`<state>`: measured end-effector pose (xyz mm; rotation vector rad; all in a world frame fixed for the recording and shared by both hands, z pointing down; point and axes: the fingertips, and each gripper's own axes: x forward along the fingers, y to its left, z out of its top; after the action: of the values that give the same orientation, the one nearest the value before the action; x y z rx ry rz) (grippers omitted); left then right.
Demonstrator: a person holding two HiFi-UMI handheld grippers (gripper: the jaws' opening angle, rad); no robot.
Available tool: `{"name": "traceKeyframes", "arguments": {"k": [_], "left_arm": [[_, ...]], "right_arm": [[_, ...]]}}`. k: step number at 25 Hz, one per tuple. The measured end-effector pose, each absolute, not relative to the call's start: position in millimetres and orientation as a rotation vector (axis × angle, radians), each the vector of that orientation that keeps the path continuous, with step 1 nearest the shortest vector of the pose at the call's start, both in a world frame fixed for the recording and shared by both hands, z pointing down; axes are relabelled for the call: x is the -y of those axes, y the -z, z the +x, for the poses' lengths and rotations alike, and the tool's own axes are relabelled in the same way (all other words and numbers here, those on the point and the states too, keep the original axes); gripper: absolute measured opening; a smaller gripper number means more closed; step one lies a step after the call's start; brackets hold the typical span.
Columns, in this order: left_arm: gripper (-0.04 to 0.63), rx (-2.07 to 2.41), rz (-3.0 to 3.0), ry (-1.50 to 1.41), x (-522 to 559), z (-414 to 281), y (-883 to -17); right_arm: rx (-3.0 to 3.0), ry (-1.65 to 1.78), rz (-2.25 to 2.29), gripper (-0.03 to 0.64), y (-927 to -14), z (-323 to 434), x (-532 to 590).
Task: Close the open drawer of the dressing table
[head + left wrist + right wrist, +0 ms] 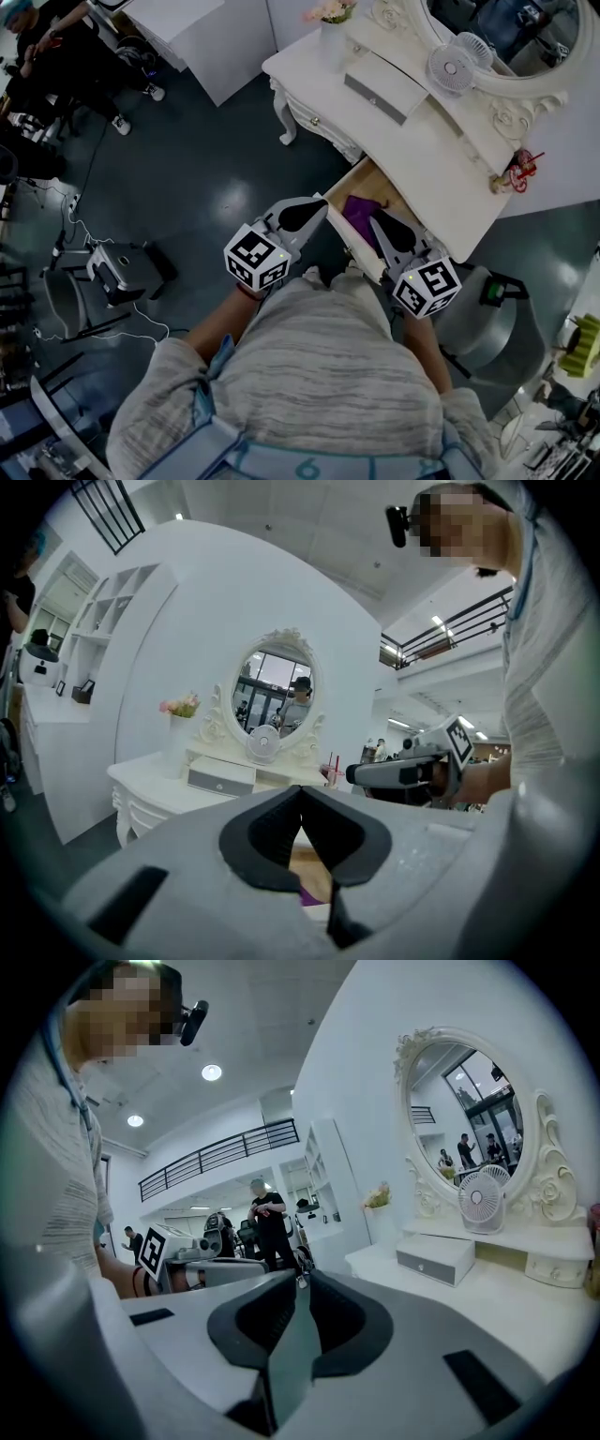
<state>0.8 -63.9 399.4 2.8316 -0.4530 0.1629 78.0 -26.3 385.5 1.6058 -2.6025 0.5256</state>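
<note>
The drawer [364, 183] of the white dressing table [422, 159] stands pulled out towards the person, its wooden inside showing and a purple cloth [361, 214] lying in it. So the job is not yet done: the drawer has its whole length to slide back under the counter.

The person stands right at the drawer's front with a tool in each hand, both aimed at the table. The left tool [319, 204] has its jaws pressed together on nothing, its tip just beside the drawer's near left corner. The right tool [378, 225] is also drawn together, to a thin slit at most, and empty. Its tip lies over the front rim, close to the cloth. From where I stand I cannot tell whether either tip touches the wood.

Closed jaws make sense here, I think: nothing needs pinching, and a blunt closed tip pushes a flat front better than spread fingers. One tool towards each side should keep the drawer running straight instead of jamming askew. The cloth sits low enough that it looks unlikely to catch.
</note>
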Motion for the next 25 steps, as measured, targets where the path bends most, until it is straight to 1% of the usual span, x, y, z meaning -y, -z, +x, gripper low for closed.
{"name": "traceKeyframes", "arguments": {"k": [10,14,25], "left_arm": [[0.014,0.408,2.815,-0.129,39,-16,-396],[0.014,0.417,2.815,-0.099,40,-20,-392],[0.014,0.469,2.793,-0.051,53,-31,-387]], "right_arm": [[2.588,-0.525,1.614,0.029,-387,59,9],[2.58,-0.492,1.598,0.011,-383,54,10],[2.566,-0.488,1.584,0.009,-381,52,15]]}}
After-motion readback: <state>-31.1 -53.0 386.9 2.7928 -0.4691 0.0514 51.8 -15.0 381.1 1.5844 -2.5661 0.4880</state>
